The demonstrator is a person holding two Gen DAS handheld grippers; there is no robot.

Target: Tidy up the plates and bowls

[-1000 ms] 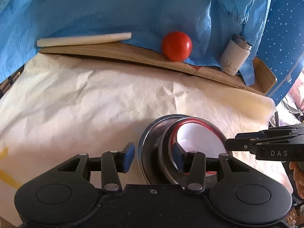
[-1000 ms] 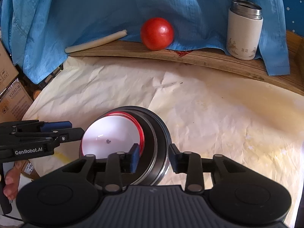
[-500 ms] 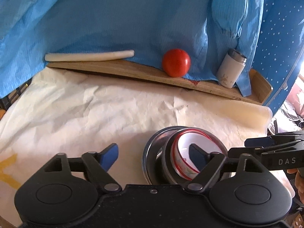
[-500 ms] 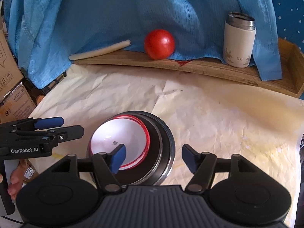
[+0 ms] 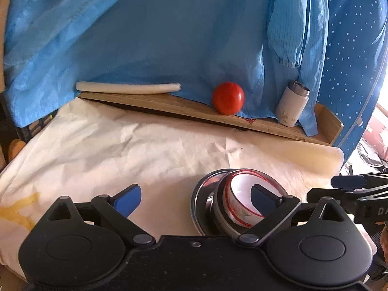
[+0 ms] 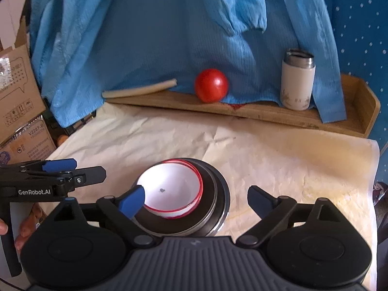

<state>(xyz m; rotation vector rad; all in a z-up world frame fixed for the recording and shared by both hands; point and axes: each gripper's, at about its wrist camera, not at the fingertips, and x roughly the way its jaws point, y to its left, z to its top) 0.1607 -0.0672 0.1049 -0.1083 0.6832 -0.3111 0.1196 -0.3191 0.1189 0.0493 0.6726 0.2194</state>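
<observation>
Both wrist views look down, close, sharing the nested bowls [image 5: 242, 201].

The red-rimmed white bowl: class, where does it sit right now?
In the right wrist view the red-rimmed white bowl sits low and centre, nested inside the metal bowls on the paper-covered table, in front of the open right gripper.
</observation>
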